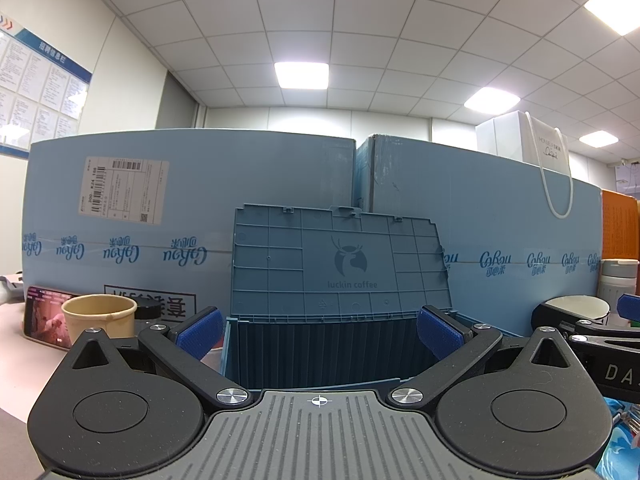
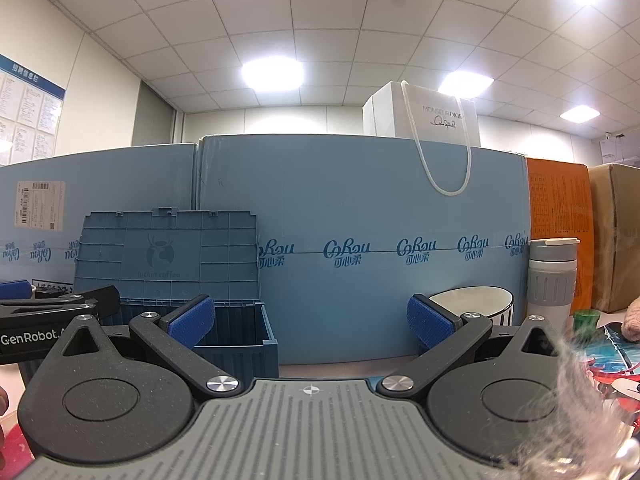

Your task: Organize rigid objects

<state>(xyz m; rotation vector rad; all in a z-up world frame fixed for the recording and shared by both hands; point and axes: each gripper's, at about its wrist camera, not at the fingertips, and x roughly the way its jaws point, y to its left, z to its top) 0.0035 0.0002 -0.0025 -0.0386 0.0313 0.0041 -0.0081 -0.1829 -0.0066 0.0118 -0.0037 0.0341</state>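
Bowl sits right of the blue crate, flask just beyond it. Looks ceramic: stiff, heavy, slick, breakable; pinch the rim, I judge. Paper cup left of the crate is light, crushable. Left gripper and right gripper both gape wide, empty.

The storage box was matt, ribbed blue plastic. The left claw had matt black plastic links, shiny metal rivets and rough blue pads. The paper cup looked dull tan; the bowl was glossy glazed white. The cartons were smooth blue cardboard.
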